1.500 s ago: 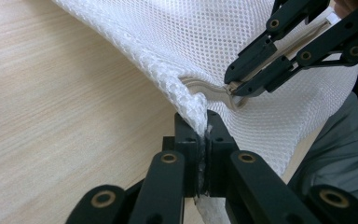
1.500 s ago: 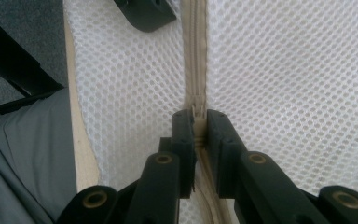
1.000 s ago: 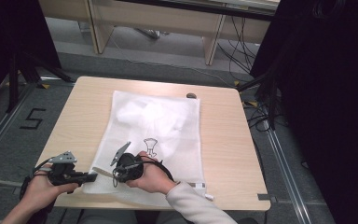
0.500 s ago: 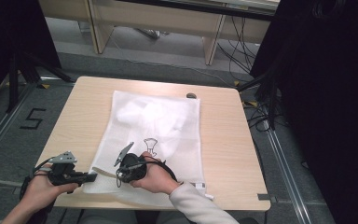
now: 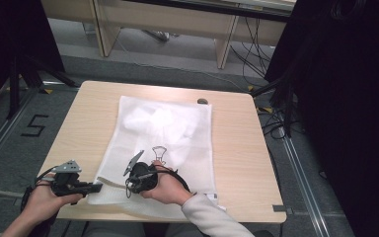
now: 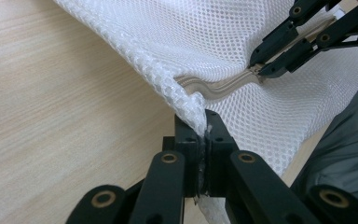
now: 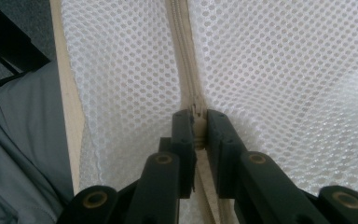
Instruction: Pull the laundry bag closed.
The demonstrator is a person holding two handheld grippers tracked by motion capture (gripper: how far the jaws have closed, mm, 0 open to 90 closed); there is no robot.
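Since 1 s ago: my right hand (image 5: 170,186) has drifted a bit right along the near edge of the mesh bag (image 5: 163,148); left hand (image 5: 44,200) approx. where it was.

Pose: both forearms come in from the near side of the table (image 5: 237,148). Left hand sits low at the near-left corner, left gripper (image 5: 94,187) pointing right, roughly parallel to the near table edge. Right hand is palm-down on the bag's near part, right gripper (image 5: 127,185) turned to point left, toward the left one; grey sleeve (image 5: 207,217) trails off to the near right.

Left claw: jaws pressed together, pinching the bag's near-left corner; in the left gripper view (image 6: 204,135) the mesh bunches up between the tips and lifts a little off the wood.

Right claw: jaws closed down on the zipper (image 7: 186,60), w/ the slider or pull seemingly between the tips (image 7: 196,122); can't tell which part exactly. In the left gripper view the right claw's tips meet the beige zipper tape (image 6: 219,85) farther off.

Bag: flat on the table centre, long axis running near-to-far, slightly tilted; zipper edge along the near end, runs left-right. White crumpled content (image 5: 165,123) inside, toward the far half. A thin wire clip shape (image 5: 159,153) shows near the bag's middle, just beyond my right hand.
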